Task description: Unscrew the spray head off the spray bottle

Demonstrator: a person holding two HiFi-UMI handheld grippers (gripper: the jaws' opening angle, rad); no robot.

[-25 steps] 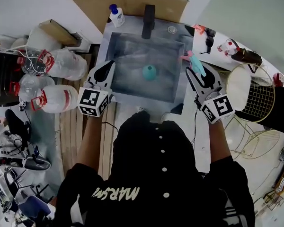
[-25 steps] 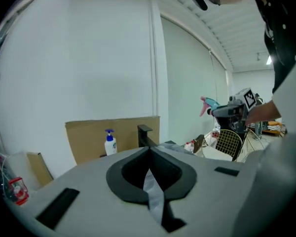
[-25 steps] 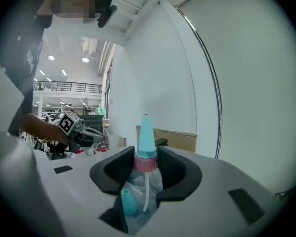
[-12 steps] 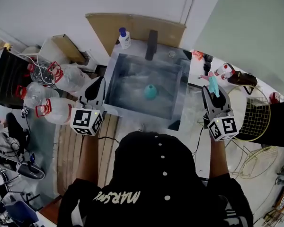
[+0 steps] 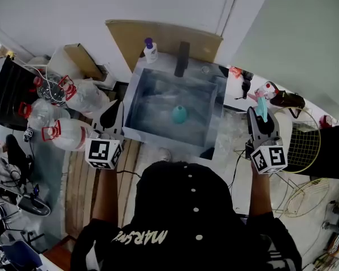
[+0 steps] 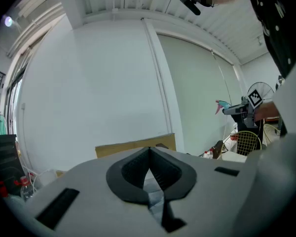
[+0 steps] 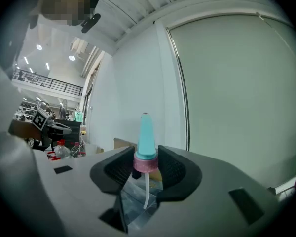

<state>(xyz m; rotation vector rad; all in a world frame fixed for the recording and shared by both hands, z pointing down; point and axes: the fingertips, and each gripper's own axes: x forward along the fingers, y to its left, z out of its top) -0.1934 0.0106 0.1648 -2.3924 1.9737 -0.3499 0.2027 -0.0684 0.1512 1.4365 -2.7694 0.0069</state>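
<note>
The teal spray bottle body (image 5: 179,114) lies in the sink (image 5: 137,97), with no head on it. Its spray head (image 7: 146,136), teal with a pink collar and a white dip tube, stands upright between my right gripper's (image 7: 146,163) pads, which are shut on the collar. In the head view the right gripper (image 5: 259,115) holds the spray head (image 5: 261,103) over the counter to the right of the sink. My left gripper (image 5: 111,114) hovers at the sink's left edge; its jaws (image 6: 149,153) are shut with nothing between them.
A black faucet (image 5: 182,59) and a white soap bottle (image 5: 151,49) stand behind the sink. Large water jugs (image 5: 68,132) lie at the left. A wire basket (image 5: 303,143) and other spray bottles (image 5: 266,89) are on the right counter.
Both grippers have drawn back from over the sink toward the person and further apart. The right one still carries the spray head; the bottle stays in the sink.
</note>
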